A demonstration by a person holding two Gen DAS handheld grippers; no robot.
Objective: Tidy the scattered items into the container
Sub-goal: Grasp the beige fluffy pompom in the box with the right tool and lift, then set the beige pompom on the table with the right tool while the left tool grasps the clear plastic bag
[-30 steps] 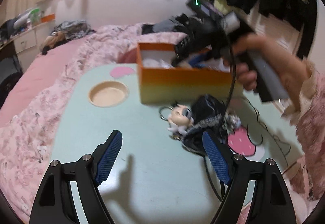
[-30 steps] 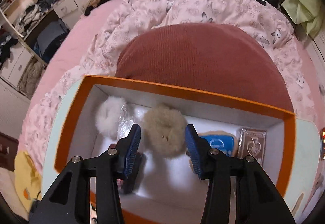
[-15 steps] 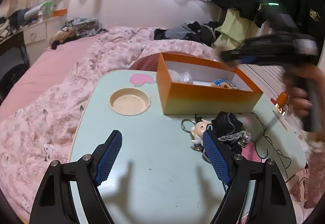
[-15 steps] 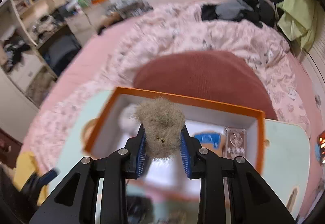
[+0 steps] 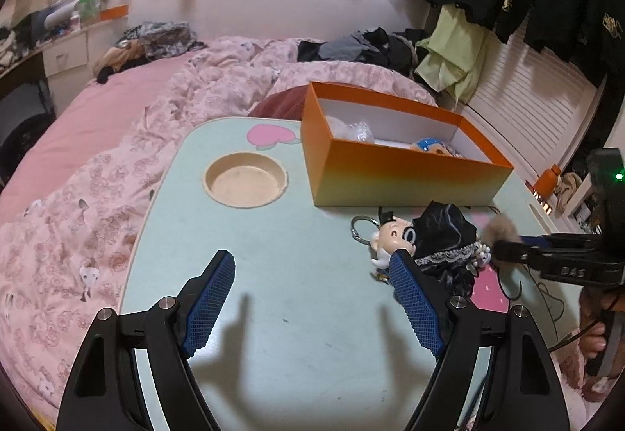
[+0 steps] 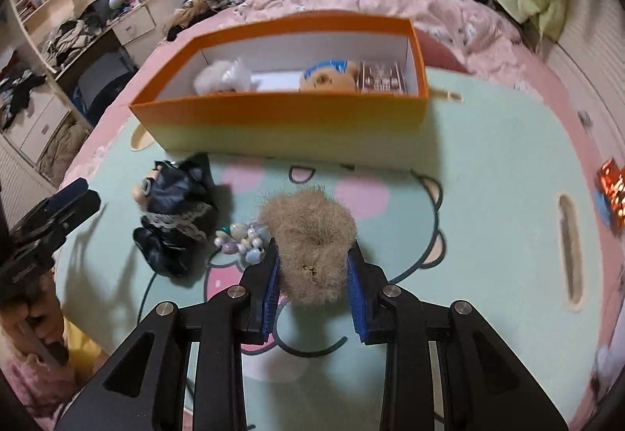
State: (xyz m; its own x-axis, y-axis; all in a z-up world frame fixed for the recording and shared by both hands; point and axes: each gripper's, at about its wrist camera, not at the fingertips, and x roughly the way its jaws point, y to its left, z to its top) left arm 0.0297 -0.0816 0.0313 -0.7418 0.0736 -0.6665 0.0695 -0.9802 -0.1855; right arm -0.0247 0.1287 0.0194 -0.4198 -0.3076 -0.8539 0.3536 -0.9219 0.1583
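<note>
The orange box stands open at the far side of the pale green table. It holds a white fluff, a blue-haired plush head and a card pack. My right gripper is shut on a brown fluffy pom-pom, above the table and in front of the box. A doll keychain, a black lace cloth and a bead cluster lie on the table. My left gripper hangs open over the table beside the doll, holding nothing.
A round cup recess is sunk in the table left of the box. A dark cable runs near the cloth. Pink bedding surrounds the table, and a red cushion lies behind the box. A hand grips the right tool.
My right gripper closed on the brown pom-pom inside the box, lifted it out and drew back over the table. The left gripper stayed open and almost still.
</note>
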